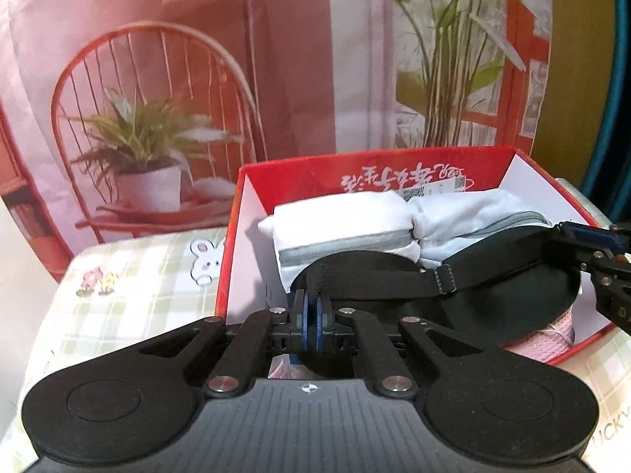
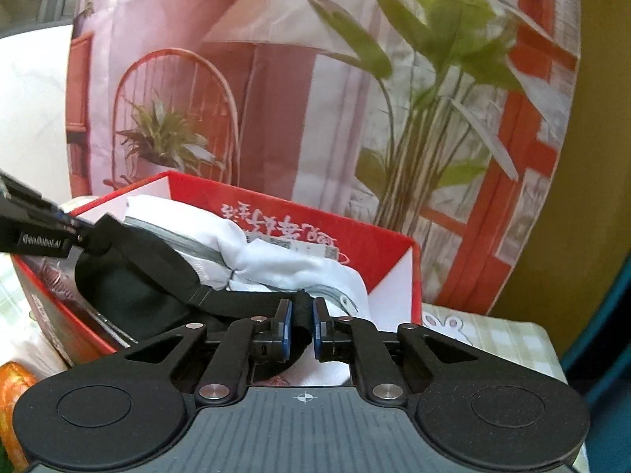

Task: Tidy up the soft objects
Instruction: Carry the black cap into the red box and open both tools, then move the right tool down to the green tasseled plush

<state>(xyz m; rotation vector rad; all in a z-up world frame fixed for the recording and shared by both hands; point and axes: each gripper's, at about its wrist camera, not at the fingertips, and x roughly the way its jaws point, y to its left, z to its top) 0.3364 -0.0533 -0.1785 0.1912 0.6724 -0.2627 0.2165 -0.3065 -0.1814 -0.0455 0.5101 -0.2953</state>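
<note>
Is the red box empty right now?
No, the red box already holds folded white clothes, and a black eye mask is draped over them, pinched at its ends by both grippers.

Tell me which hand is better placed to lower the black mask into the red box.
Left, probably. The left gripper pinches the black mask above bare floor in the red box; the right gripper sits by the far wall.

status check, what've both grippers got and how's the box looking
Left hand-held gripper shut on black eye mask strap end. Right hand-held gripper pinching the other end. Mask hangs over red box, above white folded cloths. Nothing blocking.
</note>
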